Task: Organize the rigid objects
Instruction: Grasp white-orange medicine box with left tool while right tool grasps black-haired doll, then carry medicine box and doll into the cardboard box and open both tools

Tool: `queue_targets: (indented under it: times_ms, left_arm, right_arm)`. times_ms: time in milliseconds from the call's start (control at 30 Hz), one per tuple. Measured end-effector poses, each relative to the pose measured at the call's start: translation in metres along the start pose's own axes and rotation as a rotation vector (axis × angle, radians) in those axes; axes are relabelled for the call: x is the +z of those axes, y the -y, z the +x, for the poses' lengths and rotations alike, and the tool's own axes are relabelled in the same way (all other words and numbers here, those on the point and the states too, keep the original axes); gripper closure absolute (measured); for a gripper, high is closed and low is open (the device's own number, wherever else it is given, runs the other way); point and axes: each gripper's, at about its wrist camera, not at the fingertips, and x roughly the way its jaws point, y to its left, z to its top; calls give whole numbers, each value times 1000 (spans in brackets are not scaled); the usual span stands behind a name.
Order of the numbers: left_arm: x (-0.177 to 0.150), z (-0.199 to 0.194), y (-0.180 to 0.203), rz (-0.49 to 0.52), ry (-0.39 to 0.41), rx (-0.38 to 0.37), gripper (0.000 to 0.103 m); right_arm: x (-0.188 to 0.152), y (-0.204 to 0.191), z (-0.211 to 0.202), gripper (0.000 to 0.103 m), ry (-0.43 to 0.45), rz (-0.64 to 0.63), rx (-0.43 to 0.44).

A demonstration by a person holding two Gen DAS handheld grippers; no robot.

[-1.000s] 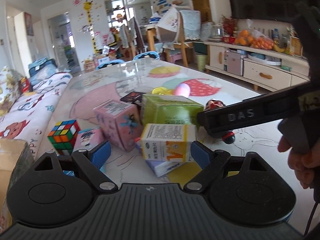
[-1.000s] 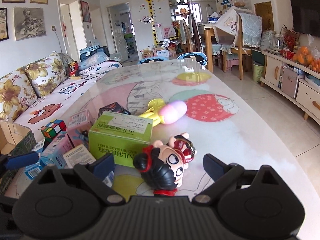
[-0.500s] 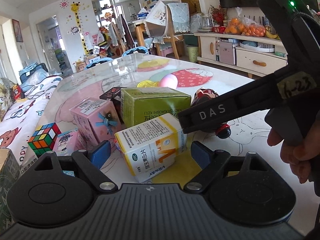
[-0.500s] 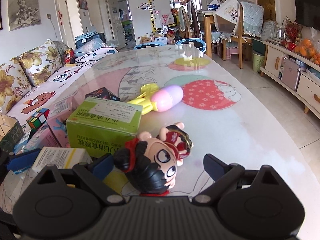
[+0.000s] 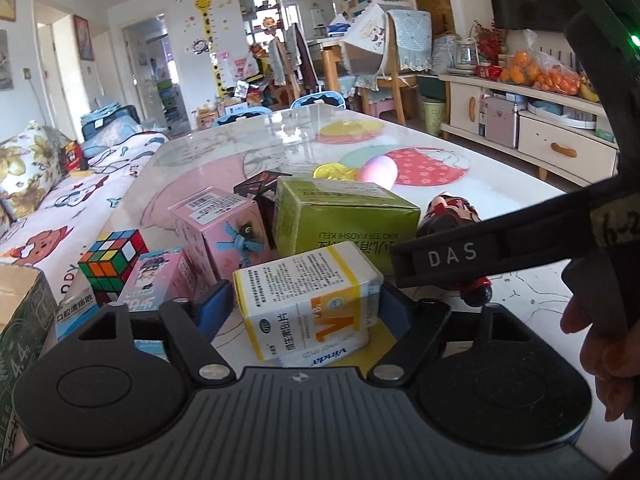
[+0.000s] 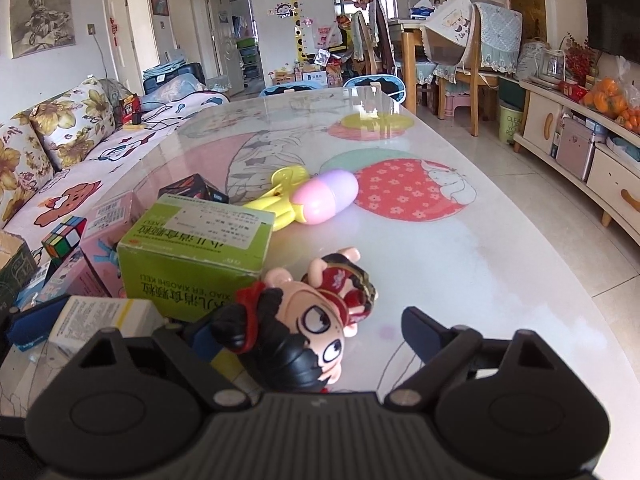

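Left tongs (image 5: 306, 308): closing around white-and-yellow box (image 5: 308, 298). Right pad (image 5: 394, 312) at or touching box side; left pad (image 5: 214, 308) just beside other side, small gap visible. No firm grip yet, so counted as released.

Box: tilted, propped on a flat Vinda packet (image 5: 320, 354), near edge of surface (image 5: 460, 208), just in front of green box (image 5: 344, 216).

Right tongs (image 6: 308, 340): closing around doll (image 6: 308, 320). Doll lies on its side on surface, head toward camera, next to green box. Left pad (image 6: 204, 338) mostly hidden behind hair; right pad (image 6: 420, 330) apart from doll's face. Not clamped.

Neighbours on left: pink box (image 5: 224, 228), small pink box (image 5: 160, 280), cube (image 5: 114, 256). Carton (image 5: 22, 320) at far left, likely destination, though not certain.

Judgement for doing this step well:
- Left: centre box between pads before final squeeze; close squarely on broad side faces, not on corners. Tilt means box may pivot or skid off packet under uneven contact.
- Lift straight up, clear of green box and of right tongs' arm (image 5: 480, 254) just to the right.
- Right: grip head, the widest rigid part; round glossy shape may squirt out forward, so close slowly and low on head.
- Stagger the lifts to avoid collision between the two tongs.
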Motion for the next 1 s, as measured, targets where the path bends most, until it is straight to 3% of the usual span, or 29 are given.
queue_targets:
  times_ms: [67, 200, 367, 433, 1000]
  left_arm:
    - [0, -1, -4, -24, -9, 7, 14]
    - [1, -2, -10, -60, -25, 0, 15]
    - [1, -3, -6, -85, -26, 4, 15]
    - [0, -5, -7, -97, -20, 9, 15]
    - [6, -19, -12, -209, 29, 27, 15]
  right_arm:
    - [0, -2, 1, 20, -7, 0, 8]
    - [-2, -4, 5, 42, -29, -6, 2]
    - [-4, -6, 4, 44, -18, -7, -9]
    - [-5, -7, 2, 49, -8, -14, -11]
    - [-7, -18, -21, 49, 110, -24, -41]
